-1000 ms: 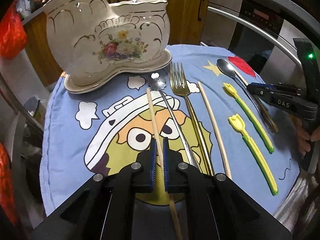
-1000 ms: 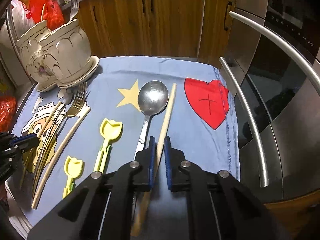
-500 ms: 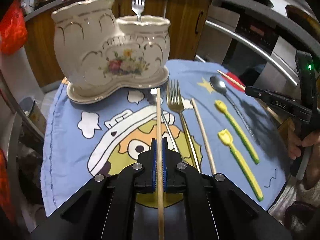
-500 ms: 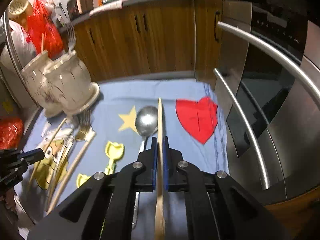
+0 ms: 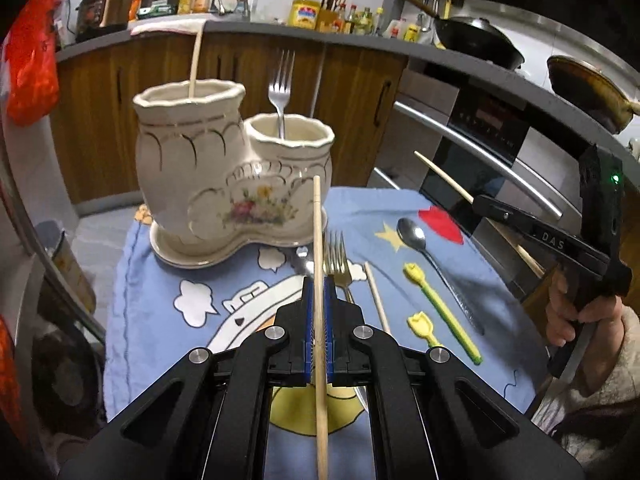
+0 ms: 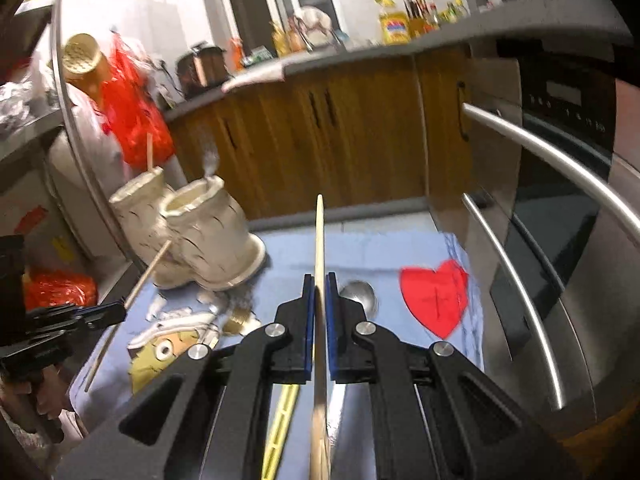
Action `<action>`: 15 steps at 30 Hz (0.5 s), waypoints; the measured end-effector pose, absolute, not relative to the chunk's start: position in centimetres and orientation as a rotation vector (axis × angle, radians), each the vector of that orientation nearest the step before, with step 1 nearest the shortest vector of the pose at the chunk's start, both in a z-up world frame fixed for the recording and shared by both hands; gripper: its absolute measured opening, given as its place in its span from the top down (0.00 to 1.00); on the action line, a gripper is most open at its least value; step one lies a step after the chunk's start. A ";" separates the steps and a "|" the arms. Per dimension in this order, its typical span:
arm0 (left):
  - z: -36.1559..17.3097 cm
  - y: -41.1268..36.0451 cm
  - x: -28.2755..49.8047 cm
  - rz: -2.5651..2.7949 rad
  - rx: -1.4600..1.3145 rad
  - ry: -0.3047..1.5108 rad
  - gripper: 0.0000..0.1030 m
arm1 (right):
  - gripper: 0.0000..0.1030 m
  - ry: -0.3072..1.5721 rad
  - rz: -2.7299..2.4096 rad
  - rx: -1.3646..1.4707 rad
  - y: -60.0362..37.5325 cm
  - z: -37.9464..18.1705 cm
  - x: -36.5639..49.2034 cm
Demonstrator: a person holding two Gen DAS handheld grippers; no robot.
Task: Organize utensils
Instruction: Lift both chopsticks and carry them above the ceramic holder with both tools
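My left gripper [image 5: 319, 292] is shut on a wooden chopstick [image 5: 318, 240], held above the blue cloth and pointing at the cream ceramic utensil holder [image 5: 224, 184]. The holder's tall cup has a chopstick [image 5: 195, 60] in it, its low cup a fork [image 5: 281, 92]. My right gripper [image 6: 319, 292] is shut on another chopstick [image 6: 319, 232], lifted over the cloth; it also shows in the left wrist view [image 5: 480, 202]. On the cloth lie a gold fork [image 5: 338, 260], a chopstick [image 5: 376, 300], a steel spoon [image 5: 416, 240] and two yellow-green picks [image 5: 436, 304].
The blue cartoon cloth [image 5: 152, 300] covers a small table. An oven with steel handles [image 6: 540, 152] stands at the right. Wooden cabinets [image 6: 340, 132] are behind. Red bags [image 6: 132, 116] hang at the left.
Both grippers closed on chopsticks and lifted them off the cloth, rising higher and tilting up. The spoon stays on the cloth.
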State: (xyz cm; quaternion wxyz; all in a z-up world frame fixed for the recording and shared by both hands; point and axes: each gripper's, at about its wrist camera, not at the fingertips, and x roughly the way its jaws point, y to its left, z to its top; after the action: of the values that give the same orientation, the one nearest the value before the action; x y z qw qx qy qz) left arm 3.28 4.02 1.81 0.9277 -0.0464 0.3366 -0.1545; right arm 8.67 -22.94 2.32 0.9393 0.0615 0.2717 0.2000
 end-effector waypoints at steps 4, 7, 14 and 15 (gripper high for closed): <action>2.5 4.2 2.8 -0.339 -0.103 0.659 0.95 | 0.95 0.514 0.463 0.138 -22.4 3.3 8.0; 2.7 3.9 2.6 -0.339 -0.092 0.640 0.95 | 0.95 0.500 0.502 0.155 -22.2 3.7 7.6; 3.6 4.2 2.3 -0.367 -0.119 0.607 0.95 | 0.95 0.508 0.583 0.255 -22.4 4.0 7.9; 3.8 4.2 2.4 -0.368 -0.120 0.609 0.95 | 0.95 0.508 0.582 0.253 -22.3 4.0 8.0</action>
State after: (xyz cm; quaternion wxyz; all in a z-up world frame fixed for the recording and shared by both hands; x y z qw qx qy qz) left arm 2.36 4.24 3.77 0.9356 -0.0588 0.2979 -0.1801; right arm 7.95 -22.25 4.02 0.9186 0.1229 0.2470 0.2829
